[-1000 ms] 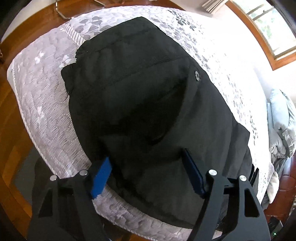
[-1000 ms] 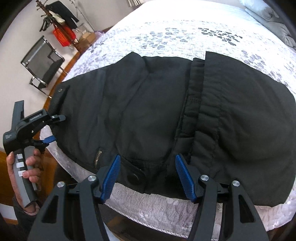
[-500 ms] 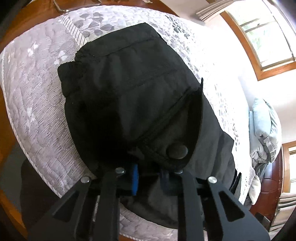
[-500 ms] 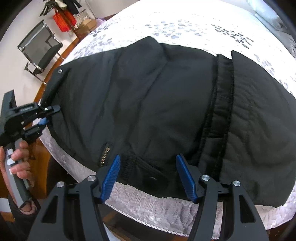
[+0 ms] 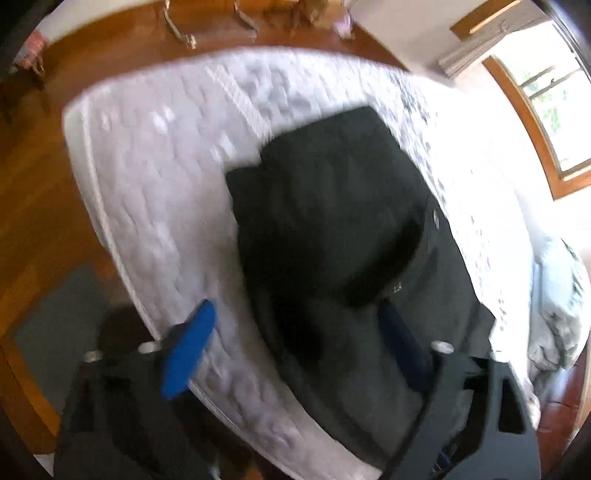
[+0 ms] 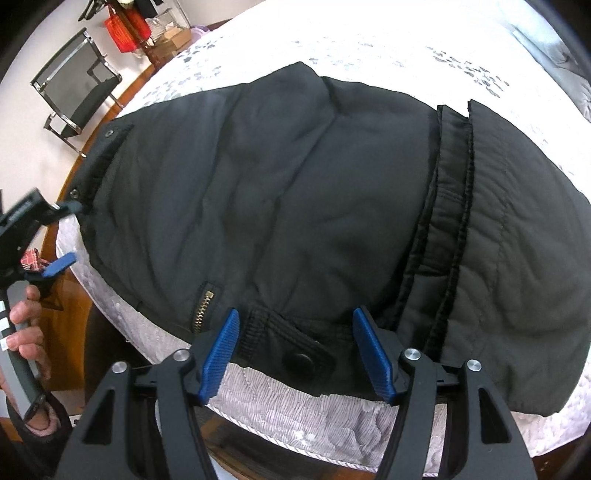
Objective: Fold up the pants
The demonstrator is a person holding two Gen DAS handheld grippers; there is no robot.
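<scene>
The black pants [image 6: 295, 206] lie folded on the white quilted bed [image 6: 332, 40], waistband at the near edge with a zipper [image 6: 201, 308] and a snap tab [image 6: 301, 358]. My right gripper [image 6: 297, 354] is open, its blue pads either side of the snap tab, just off the bed edge. My left gripper [image 5: 295, 354] is open and empty above the pants' end [image 5: 332, 229]; the view is blurred. In the right wrist view the left gripper [image 6: 62, 236] shows at the far left, open, beside the pants' corner.
A wooden floor [image 5: 40, 192] surrounds the bed [image 5: 155, 166]. A black chair [image 6: 77, 88] and red bags [image 6: 123, 29] stand at the back left. Pale bedding [image 5: 561, 302] is bunched at the bed's right. A window [image 5: 546, 88] is at the upper right.
My left gripper was shut on the pants' corner half a second ago; it has let go, opened and pulled back. The right gripper stayed open and moved slightly closer to the waistband.
</scene>
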